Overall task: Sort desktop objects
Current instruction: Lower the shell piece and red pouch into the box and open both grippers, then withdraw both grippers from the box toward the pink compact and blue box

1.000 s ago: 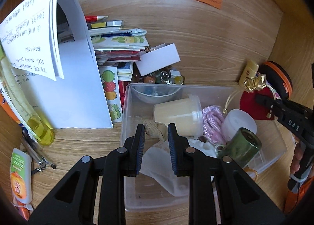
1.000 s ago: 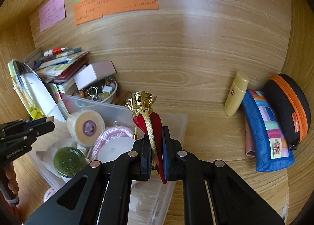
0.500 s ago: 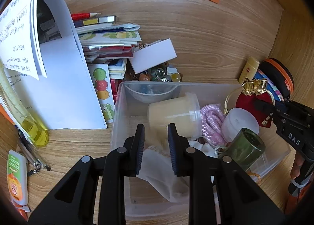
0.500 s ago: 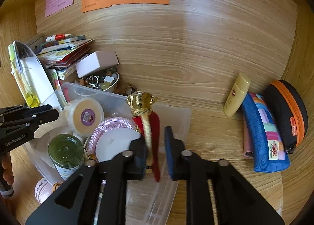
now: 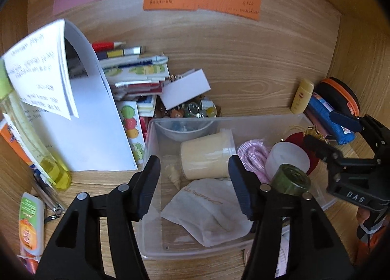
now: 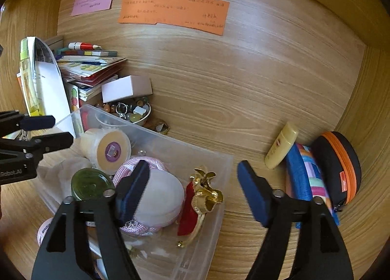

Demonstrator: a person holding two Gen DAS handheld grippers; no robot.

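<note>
A clear plastic bin (image 5: 151, 148) (image 6: 219, 158) holds a cream jar (image 5: 207, 158), pink rope (image 5: 251, 155), a white round tub (image 5: 287, 158), a green jar (image 5: 291, 180) and a white cloth pouch (image 5: 209, 209). My left gripper (image 5: 193, 170) hovers over the bin's left half, jaws opening, pressing nothing; a small beige knotted thing (image 5: 174, 175) lies below it. My right gripper (image 6: 193, 172) hangs over the bin's right end, jaws opening wide. The red pouch with a gold top (image 6: 192, 204) lies loose in the bin beneath it.
A yellow tube (image 6: 280, 145), a colourful blue pouch (image 6: 307, 177) and a black-orange case (image 6: 338, 165) lie right of the bin. Left of it are stacked books and folded paper (image 5: 80, 121), a bead bowl (image 6: 129, 114) and a yellow bottle (image 5: 36, 145). Wooden walls enclose the desk.
Both grippers have gone from shut to open. The red pouch left the right jaws and dropped into the bin. The beige thing left the left jaws and lies in the bin.
</note>
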